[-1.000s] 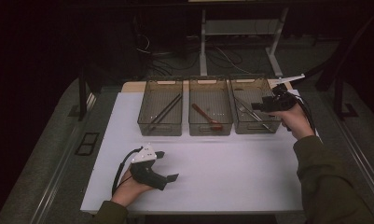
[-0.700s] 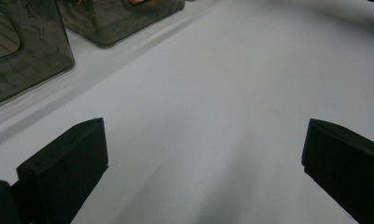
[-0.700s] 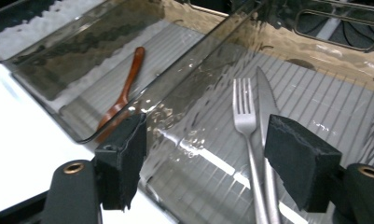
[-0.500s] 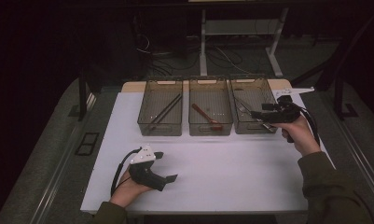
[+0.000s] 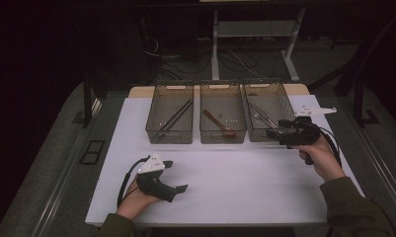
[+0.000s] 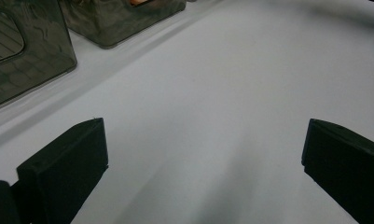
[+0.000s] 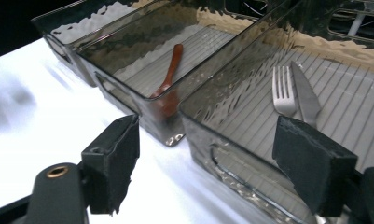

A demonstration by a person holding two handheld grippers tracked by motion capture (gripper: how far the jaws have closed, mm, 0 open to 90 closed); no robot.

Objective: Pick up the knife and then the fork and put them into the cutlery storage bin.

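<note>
high view: the right gripper (image 5: 277,132) is hovering released at the right bin (image 5: 267,114), probably for reaching the cutlery.
left gripper view: the left gripper (image 6: 201,154) is resting released over the white mat (image 6: 212,93).
right gripper view: the fork (image 7: 282,91) and knife (image 7: 306,95) are lying side by side in that bin.

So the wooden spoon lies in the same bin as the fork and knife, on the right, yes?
Not quite. The wooden spoon lies alone in the middle bin; the fork and knife share the right bin. The right gripper view shows it.
</note>
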